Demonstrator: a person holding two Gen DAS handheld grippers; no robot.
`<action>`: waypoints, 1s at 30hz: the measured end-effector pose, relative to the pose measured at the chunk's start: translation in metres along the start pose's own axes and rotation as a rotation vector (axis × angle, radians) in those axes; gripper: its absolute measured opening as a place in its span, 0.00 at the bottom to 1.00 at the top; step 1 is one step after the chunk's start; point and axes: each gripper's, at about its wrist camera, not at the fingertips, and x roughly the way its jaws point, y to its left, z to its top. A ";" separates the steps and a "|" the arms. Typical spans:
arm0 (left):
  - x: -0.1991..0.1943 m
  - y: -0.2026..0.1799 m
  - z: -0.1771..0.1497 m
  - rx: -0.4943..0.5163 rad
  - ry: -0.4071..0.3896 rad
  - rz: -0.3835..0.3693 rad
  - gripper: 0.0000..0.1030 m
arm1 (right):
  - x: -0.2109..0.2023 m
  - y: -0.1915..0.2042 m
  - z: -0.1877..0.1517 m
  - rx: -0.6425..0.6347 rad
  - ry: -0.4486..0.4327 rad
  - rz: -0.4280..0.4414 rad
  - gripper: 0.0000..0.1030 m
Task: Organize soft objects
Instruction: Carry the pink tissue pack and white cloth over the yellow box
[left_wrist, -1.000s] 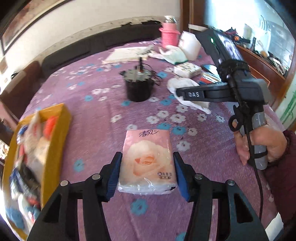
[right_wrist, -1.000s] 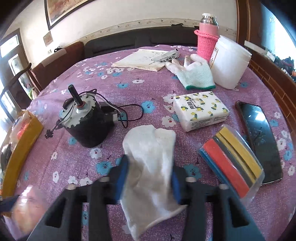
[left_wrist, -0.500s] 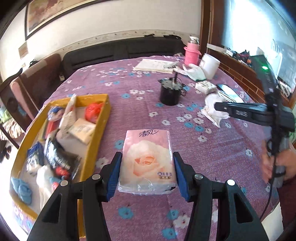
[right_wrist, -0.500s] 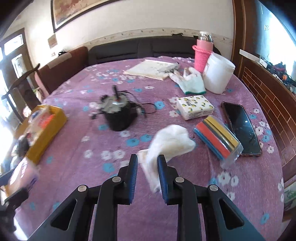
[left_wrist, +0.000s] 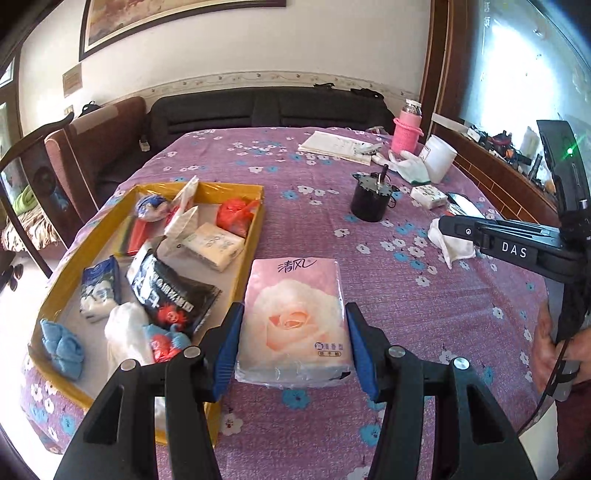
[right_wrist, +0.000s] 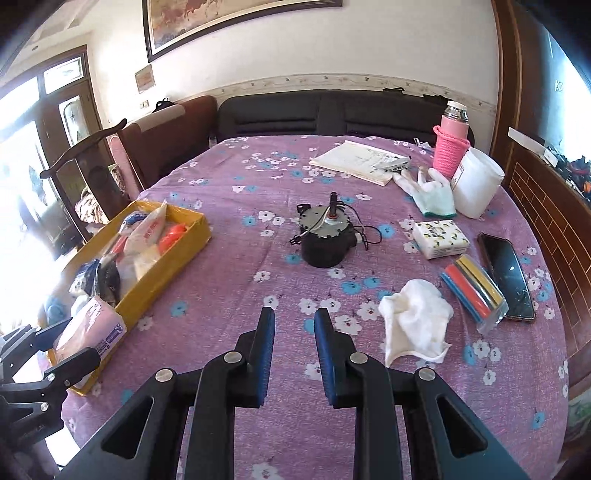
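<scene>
Left wrist: tissue pack (left_wrist: 293, 317) clamped in left gripper (left_wrist: 294, 345).

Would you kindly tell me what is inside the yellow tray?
The yellow tray holds tissue packs, a black packet, a red bag and blue cloths; whatever lies beneath stays hidden.

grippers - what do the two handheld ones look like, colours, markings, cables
Both are black plastic with silver rivets and blue pads on the fingers. The right gripper carries white "DAS" lettering, a grey handle, a thin black cable and a black unit with a green light. The left gripper shows no lettering.
</scene>
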 end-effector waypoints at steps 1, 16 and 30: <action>-0.001 0.002 -0.001 -0.004 -0.001 -0.002 0.52 | 0.000 0.000 0.000 0.005 0.001 0.000 0.23; 0.018 -0.012 -0.010 0.006 0.044 -0.086 0.52 | 0.007 -0.134 -0.016 0.368 0.039 -0.035 0.65; 0.020 0.001 -0.004 -0.030 0.074 -0.085 0.52 | 0.091 -0.111 0.000 0.221 0.150 -0.125 0.20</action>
